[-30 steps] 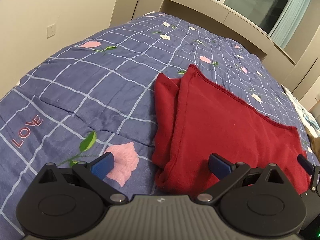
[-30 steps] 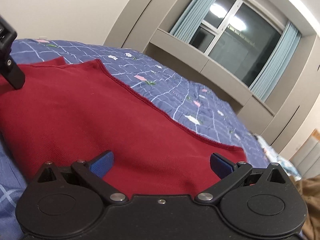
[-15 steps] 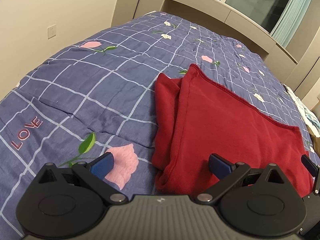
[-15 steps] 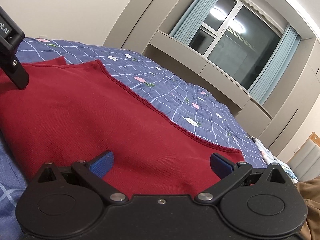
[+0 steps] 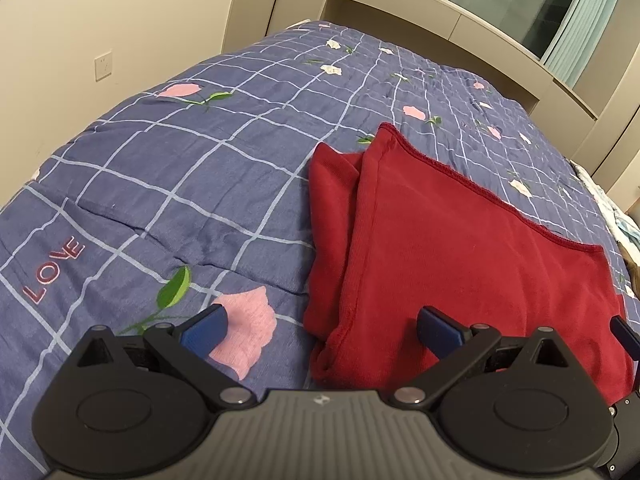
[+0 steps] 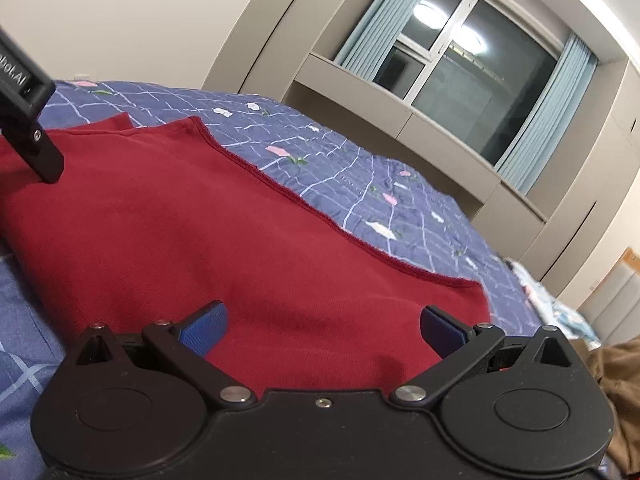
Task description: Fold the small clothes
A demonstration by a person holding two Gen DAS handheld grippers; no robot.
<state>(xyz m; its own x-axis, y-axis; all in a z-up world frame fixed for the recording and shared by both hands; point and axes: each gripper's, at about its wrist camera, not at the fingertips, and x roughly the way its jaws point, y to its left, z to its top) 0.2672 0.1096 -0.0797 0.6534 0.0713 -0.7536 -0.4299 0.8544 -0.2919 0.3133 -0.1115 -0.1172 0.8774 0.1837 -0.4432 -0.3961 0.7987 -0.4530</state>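
Note:
A dark red garment [image 5: 460,240] lies folded flat on the blue checked bedspread [image 5: 180,180], with a folded layer showing along its left side. My left gripper [image 5: 320,330] is open and empty, held above the garment's near left corner. My right gripper [image 6: 323,330] is open and empty, low over the garment's near edge [image 6: 240,248]. A blue fingertip [image 5: 624,336] of the right gripper shows at the right edge of the left wrist view. Part of the left gripper [image 6: 28,124] shows at the left of the right wrist view.
The bed runs back to a beige window ledge [image 5: 440,24] with a window and light blue curtains [image 6: 552,116]. A beige wall with a socket [image 5: 103,65] is at the left. A brown fabric [image 6: 616,380] and a pale patterned cloth [image 6: 560,312] lie at the far right.
Both grippers have drawn back and risen slightly from the garment. The right view tilts more toward the window. The garment has not moved.

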